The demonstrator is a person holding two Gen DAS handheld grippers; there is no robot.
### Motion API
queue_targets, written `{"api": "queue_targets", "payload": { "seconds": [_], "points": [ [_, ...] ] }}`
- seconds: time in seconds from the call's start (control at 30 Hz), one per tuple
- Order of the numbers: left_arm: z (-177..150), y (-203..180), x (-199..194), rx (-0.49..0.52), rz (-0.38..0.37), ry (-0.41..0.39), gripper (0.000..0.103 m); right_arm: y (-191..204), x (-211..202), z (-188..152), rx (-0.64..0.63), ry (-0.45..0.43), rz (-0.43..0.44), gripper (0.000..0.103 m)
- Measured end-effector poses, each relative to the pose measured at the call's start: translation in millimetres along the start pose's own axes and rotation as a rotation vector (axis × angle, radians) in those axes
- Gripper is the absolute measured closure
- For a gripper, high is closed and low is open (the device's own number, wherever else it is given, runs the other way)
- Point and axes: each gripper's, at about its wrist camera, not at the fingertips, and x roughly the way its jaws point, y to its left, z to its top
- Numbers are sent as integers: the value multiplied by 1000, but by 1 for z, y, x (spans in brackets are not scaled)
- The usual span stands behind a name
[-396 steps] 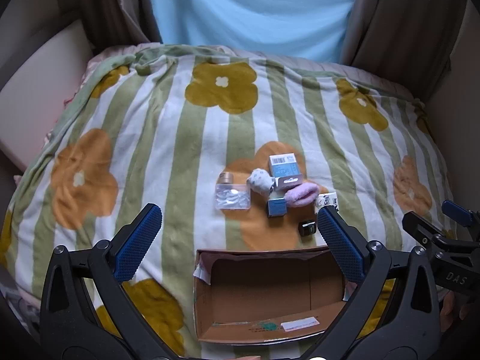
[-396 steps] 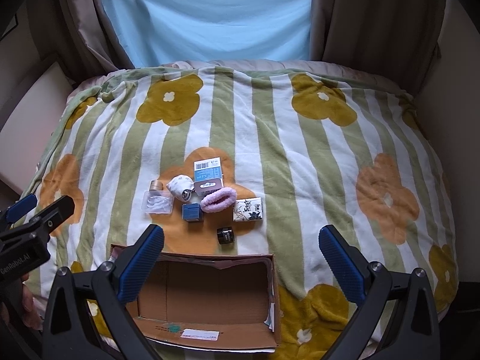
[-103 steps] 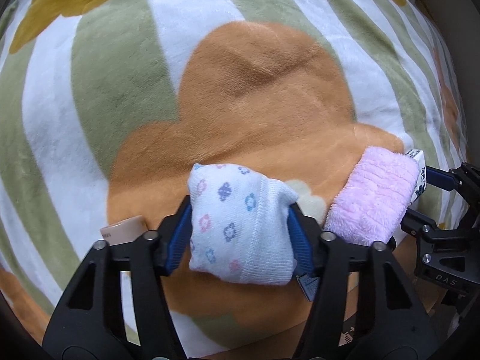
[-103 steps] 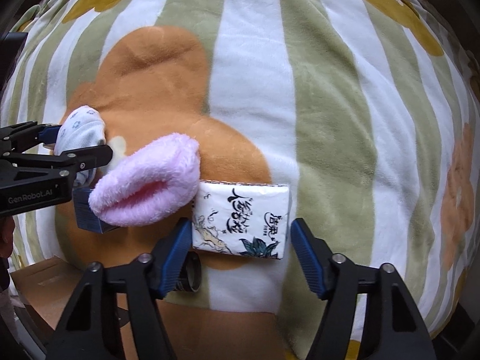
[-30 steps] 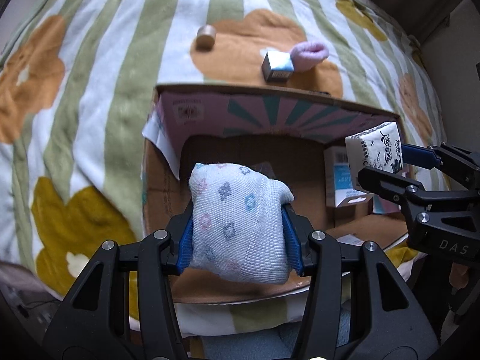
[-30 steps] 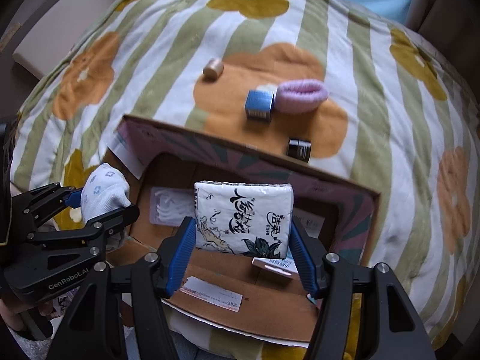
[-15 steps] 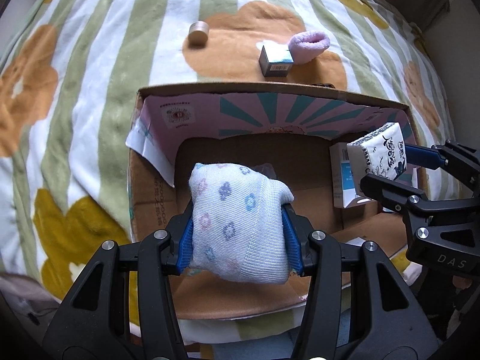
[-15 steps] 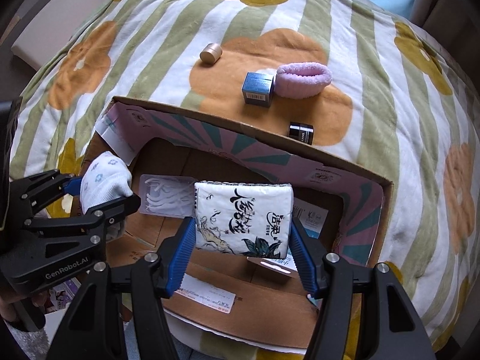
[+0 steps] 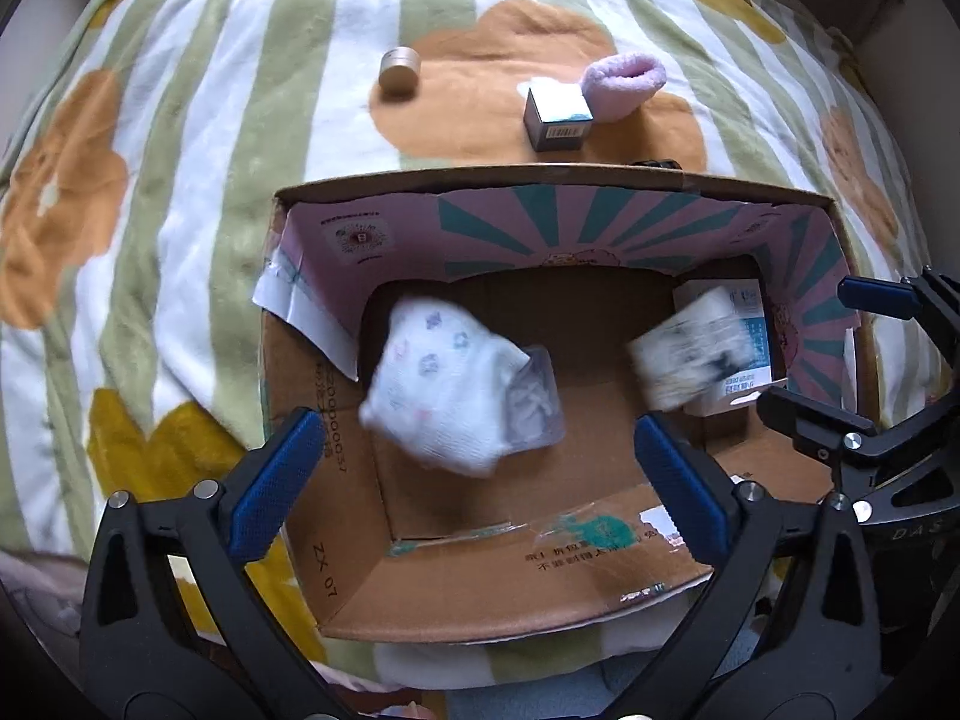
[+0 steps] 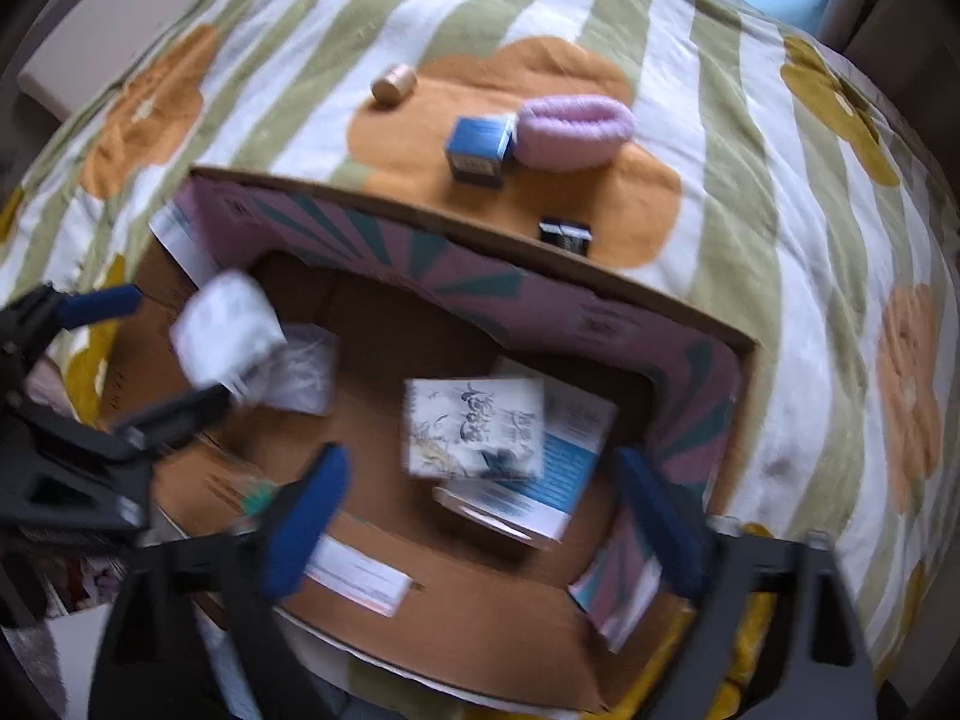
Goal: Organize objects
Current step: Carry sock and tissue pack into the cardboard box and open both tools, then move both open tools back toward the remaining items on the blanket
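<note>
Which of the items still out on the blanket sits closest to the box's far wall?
The small black box, right beside the cardboard box wall; blue box, pink sock and gold cap lie farther off.

We read "ZX 07" printed on the left inner flap of the cardboard box [image 9: 336,546], low in the left wrist view. Along the same flap runs a number, partly legible as "Z000005". The near flap carries Chinese characters beside a teal mark; we cannot make them out. "DAS" shows on the frame of the right tongs [image 9: 864,372]. A barcode sits on the small blue box [image 9: 557,120] on the bed; its digits are unreadable. The tissue pack [image 10: 474,427] bears blurred brush characters.
</note>
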Motion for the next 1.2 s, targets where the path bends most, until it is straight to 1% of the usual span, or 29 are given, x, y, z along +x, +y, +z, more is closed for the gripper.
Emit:
{"api": "queue_targets", "payload": {
  "seconds": [0.17,0.3,0.43,0.6,0.73,0.83,0.87,0.93,1.13,1.2],
  "points": [
    [1,-1,-3,-7,9,-2,0,-9,-1,-6,-2,-22,22,1],
    [4,-2,-5,-17,-5,2,0,-10,0,-7,-7,-12,26,1],
    [7,-6,-9,-19,-2,4,0,-9,-2,-6,-3,-18,39,1],
    [12,-10,-14,-25,-16,-9,0,-10,-6,-7,5,-30,34,1],
    [12,-8,-13,-38,-37,-15,0,-9,-8,-9,4,-26,8,1],
    [11,-6,-12,-37,-37,-14,0,-10,-8,-9,23,-22,27,1],
    [11,-5,-12,-58,-34,-18,0,-10,-9,-9,29,-24,27,1],
    [11,-2,-13,-55,-38,-16,0,-10,-11,-9,44,-27,21,1],
    [17,6,-30,-39,-18,-49,0,-8,-22,-6,72,-37,-23,1],
    [23,10,-41,-27,12,-83,0,-7,-28,-3,80,-42,-35,1]
  ]
}}
